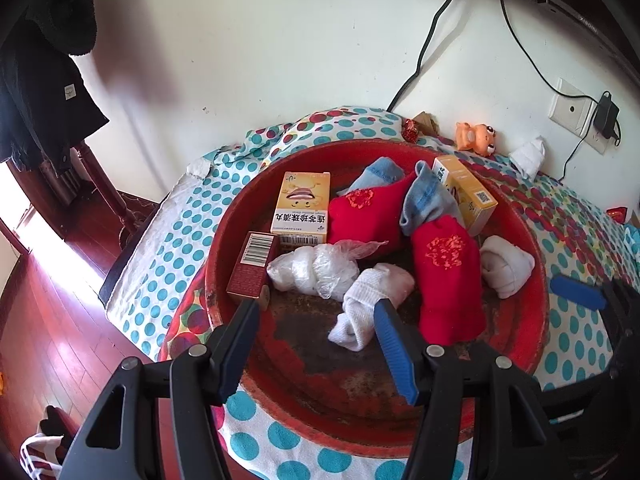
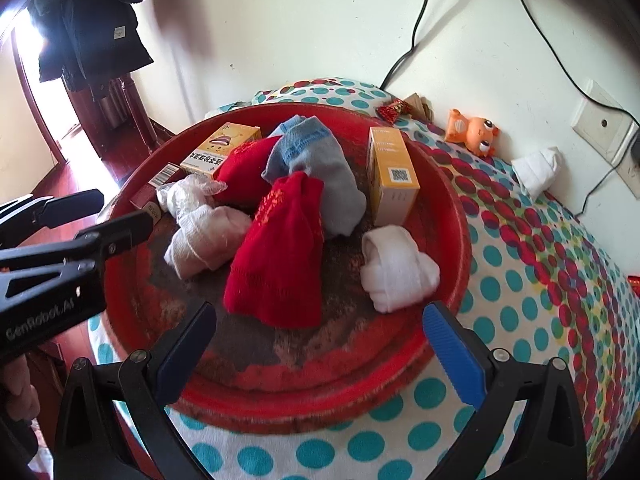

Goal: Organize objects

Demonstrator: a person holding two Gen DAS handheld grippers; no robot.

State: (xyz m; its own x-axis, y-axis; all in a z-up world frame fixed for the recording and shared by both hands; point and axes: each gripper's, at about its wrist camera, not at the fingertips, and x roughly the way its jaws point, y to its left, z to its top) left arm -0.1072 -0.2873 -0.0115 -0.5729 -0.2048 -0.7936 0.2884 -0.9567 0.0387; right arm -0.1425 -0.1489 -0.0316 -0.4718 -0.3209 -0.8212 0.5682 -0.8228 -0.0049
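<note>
Objects of many kinds already lie in the round red metal basin with a worn, rusty bottom [image 2: 448, 204], which stands on a bed with a dotted cloth [image 2: 532, 280]: two red socks with gold embroidery [image 2: 280, 256], a grey-blue sock [image 2: 320, 168], rolled white socks [image 2: 396, 268], a white bundle in clear plastic [image 1: 308, 270], two yellow cardboard boxes [image 2: 390, 176] and a small dark red box with a barcode [image 1: 254, 266]. I judge that most of the collecting is done. Outside the basin remain an orange plastic toy animal [image 2: 474, 130], one more rolled white sock [image 2: 536, 170] by the wall and a small red shiny thing [image 2: 394, 110].

The right hand-held gripper [image 2: 320, 344] has its jaws wide apart with nothing between them, above the near rim. The left hand-held gripper [image 1: 316, 340] is also apart and empty; one blue pad stands in front of a white sock, and I cannot tell if it touches.

The right edge of the bed is cut off, so more things may lie there. What the shiny thing is, I cannot make out.
</note>
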